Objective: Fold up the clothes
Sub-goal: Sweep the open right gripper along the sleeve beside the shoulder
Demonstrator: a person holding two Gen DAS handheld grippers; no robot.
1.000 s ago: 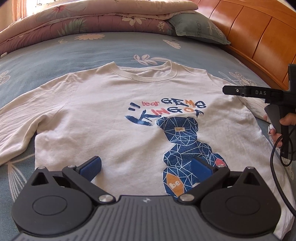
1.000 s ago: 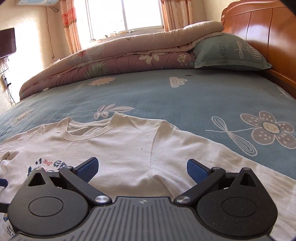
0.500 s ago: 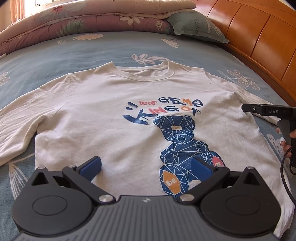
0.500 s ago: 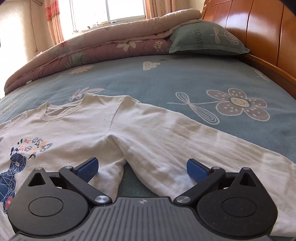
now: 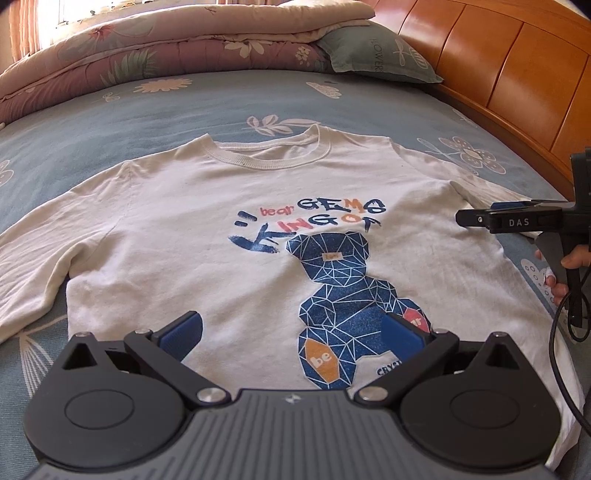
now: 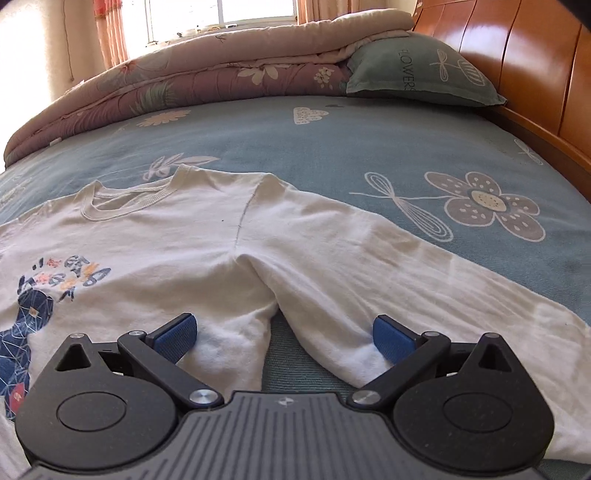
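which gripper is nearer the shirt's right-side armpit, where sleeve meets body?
Right. The right gripper is open just short of the armpit of the white long-sleeved T-shirt; the left gripper is open at the hem.

Home bedroom: bed with blue floral sheet, folded quilt and green pillow at far end, orange wooden headboard alongside, curtained window letting in daylight.
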